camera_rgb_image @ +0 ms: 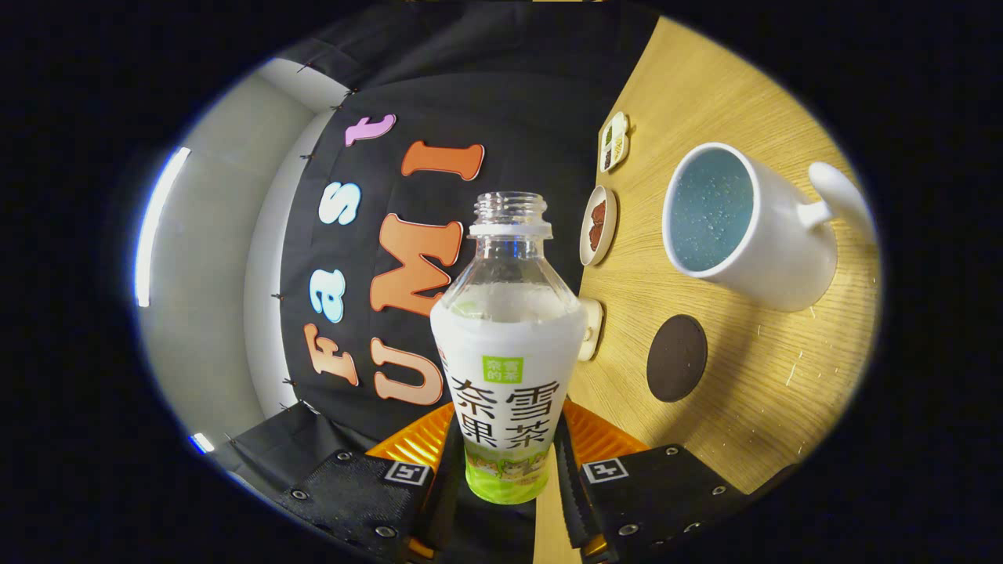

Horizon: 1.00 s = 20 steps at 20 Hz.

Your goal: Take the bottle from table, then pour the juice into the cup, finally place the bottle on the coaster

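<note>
The bottle point(508, 345) is held between the two fingers point(503, 470), which are pressed on its sides near the bottom. No cap is seen on it, and white stuff is seen inside. The whole view is tipped, so the tabletop point(752, 392) is seen standing on its side beyond the bottle. A white cup point(748, 227) with a blue inside is seen there. A dark round coaster point(677, 358) is seen near the cup. Small dishes point(599, 225) are seen by the wall.
</note>
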{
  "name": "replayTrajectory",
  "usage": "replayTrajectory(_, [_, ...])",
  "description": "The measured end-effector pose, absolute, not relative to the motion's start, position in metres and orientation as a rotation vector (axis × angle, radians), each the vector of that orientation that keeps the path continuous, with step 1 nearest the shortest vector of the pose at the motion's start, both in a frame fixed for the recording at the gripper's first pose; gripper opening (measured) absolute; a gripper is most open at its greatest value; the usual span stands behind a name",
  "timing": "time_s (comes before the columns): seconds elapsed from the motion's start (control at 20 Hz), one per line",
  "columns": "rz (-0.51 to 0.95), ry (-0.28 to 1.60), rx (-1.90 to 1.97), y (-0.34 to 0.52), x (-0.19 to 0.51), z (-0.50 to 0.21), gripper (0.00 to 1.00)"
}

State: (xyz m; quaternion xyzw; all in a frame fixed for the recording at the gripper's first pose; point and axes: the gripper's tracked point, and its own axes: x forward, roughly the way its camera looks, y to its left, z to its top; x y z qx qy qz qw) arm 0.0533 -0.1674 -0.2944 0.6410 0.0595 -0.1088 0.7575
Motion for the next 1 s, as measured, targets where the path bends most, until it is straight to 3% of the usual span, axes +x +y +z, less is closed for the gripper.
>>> replayTrajectory(1.0, [-0.277, 0.032, 1.665, -0.194, 0.051, -0.293, 0.56])
